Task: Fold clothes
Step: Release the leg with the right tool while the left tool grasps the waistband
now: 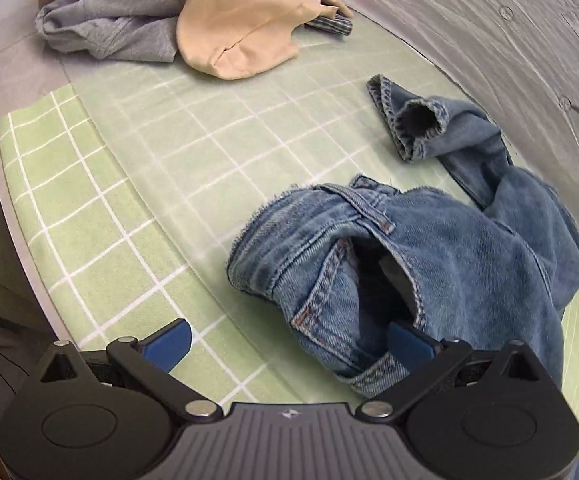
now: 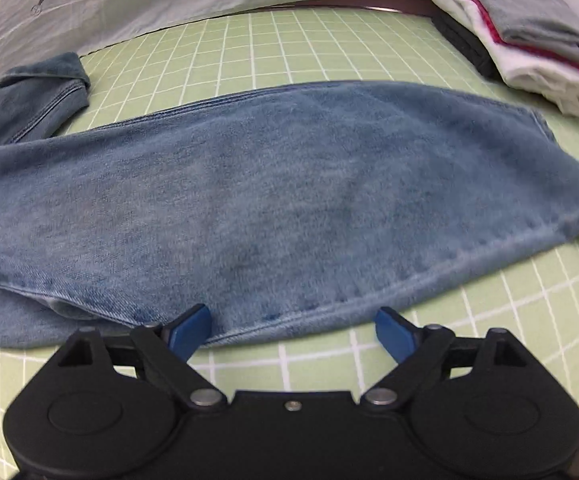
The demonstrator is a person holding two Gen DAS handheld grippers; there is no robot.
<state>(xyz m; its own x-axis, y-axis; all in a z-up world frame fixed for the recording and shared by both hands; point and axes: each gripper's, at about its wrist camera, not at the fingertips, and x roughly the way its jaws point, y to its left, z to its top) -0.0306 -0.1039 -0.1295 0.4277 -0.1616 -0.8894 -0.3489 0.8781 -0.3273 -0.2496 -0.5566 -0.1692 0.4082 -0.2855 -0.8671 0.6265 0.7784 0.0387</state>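
The jeans (image 2: pixel 273 200) are running off the right-wrist view's left edge, their weave smearing into blur. In the left-wrist view, denim is covering the tip of the left gripper's right finger (image 1: pixel 409 346). The beige garment (image 1: pixel 233 24) is hiding part of the grey one (image 1: pixel 109 28), and the top edge is cutting both off.

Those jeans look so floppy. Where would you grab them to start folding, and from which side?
Probably at the waistband, coming down from above at its two ends. It is the thickest, stiffest edge of the jeans, and it lies bunched and raised off the green checked sheet, so fingers could slide under it. The left gripper is already open beside it; the right gripper is open over the flat leg.
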